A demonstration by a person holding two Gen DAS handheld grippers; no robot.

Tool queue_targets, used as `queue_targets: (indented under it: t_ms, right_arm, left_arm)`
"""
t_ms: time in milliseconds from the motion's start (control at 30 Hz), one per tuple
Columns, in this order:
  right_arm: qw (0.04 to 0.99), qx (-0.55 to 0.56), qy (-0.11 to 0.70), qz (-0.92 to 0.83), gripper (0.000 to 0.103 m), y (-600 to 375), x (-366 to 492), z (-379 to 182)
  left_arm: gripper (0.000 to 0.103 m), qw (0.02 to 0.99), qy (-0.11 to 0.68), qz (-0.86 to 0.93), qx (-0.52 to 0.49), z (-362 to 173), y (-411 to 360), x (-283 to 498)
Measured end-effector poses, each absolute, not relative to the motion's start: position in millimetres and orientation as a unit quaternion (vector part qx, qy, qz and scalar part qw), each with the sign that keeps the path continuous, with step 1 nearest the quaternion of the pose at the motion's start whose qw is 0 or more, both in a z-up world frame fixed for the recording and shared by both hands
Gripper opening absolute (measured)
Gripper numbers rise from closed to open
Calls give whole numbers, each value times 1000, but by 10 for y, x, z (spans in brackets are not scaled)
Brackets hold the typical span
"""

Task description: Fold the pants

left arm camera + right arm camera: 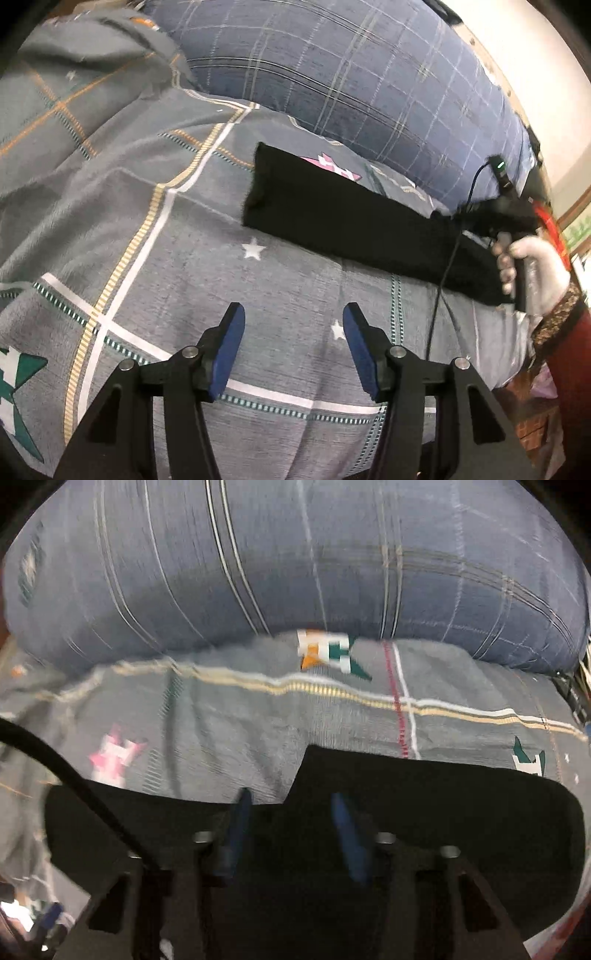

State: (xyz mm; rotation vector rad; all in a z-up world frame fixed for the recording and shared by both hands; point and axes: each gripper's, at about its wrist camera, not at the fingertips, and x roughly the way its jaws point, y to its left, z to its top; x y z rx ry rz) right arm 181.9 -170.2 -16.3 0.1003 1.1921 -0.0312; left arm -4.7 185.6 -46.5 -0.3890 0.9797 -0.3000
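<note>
The black pants (343, 218) lie folded lengthwise in a long strip on the grey patterned bedspread (280, 295). My left gripper (293, 325) is open and empty, above the bedspread, well short of the pants. The right gripper's body (495, 218), held by a white-gloved hand, sits over the strip's right end. In the blurred right wrist view the pants (443, 812) fill the lower frame, wider on the right. My right gripper (291, 812) is open just above the black cloth, holding nothing.
A large blue plaid pillow or duvet (369, 81) lies along the far side of the bed, also in the right wrist view (258, 572). A black cable (443, 280) runs from the right gripper across the pants. A grey blanket fold (85, 74) lies at left.
</note>
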Motion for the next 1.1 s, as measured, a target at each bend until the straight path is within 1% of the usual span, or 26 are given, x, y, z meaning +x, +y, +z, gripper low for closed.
queue_targets:
  t_ms: [33,67,167,233,300,400,500,533,600,667,700,800,900,1033,1100]
  right_arm:
    - [821,35,570,-21,12,-1708,1838,-215]
    - [821,27,570,-27,9,-1678,1841,-200]
    - [832,0,554,-45,8,-1581,1847,-82]
    - [836,5,546,-55,8,-1582,1898,-8]
    - [838,17,542,-62,1,-1606,1954,24]
    - [847,26,527,-70,1,-1630,2056,46]
    - [834,27,547,-65,1,-1579,2121,-53]
    - [840,20,538,-63,2,-1517,2072,-7]
    - [855,15,518,-29,10,-1313,1961,104]
    - [855,36,516,40,34,-1003,1838,194]
    - [853,43,514,80,37,-780,1770,231]
    - [841,28,517,158,39,-157,1670,223]
    - [830,7,521,198,44,413,1675,107]
    - [818,-7,536,207,45,947,1767,-106]
    - [818,-48,542,188,46,1163,1799,-219]
  left_arm:
    - [54,853,464,-144,-191,-466,1897,-48]
    - [54,851,463,-145,-200,-471,1951,-43]
    - [55,851,455,-150,-217,-475,2071,-48]
    - [56,852,449,-151,-224,-469,2147,-58]
    - [57,852,446,-150,-230,-472,2200,-67]
    - [57,851,445,-147,-238,-501,2266,-85]
    - [57,853,438,-145,-244,-521,2313,-69]
    - [58,855,432,-147,-247,-523,2343,-67]
    - [60,861,418,-147,-250,-531,2394,-81]
    - [61,866,407,-146,-252,-559,2442,-83]
    - [61,867,404,-145,-253,-581,2458,-84]
    - [61,865,403,-147,-261,-650,2498,-94]
    - [61,868,399,-148,-258,-653,2509,-97]
    - [61,866,402,-149,-257,-677,2517,-87]
    - [61,866,400,-153,-258,-670,2522,-89]
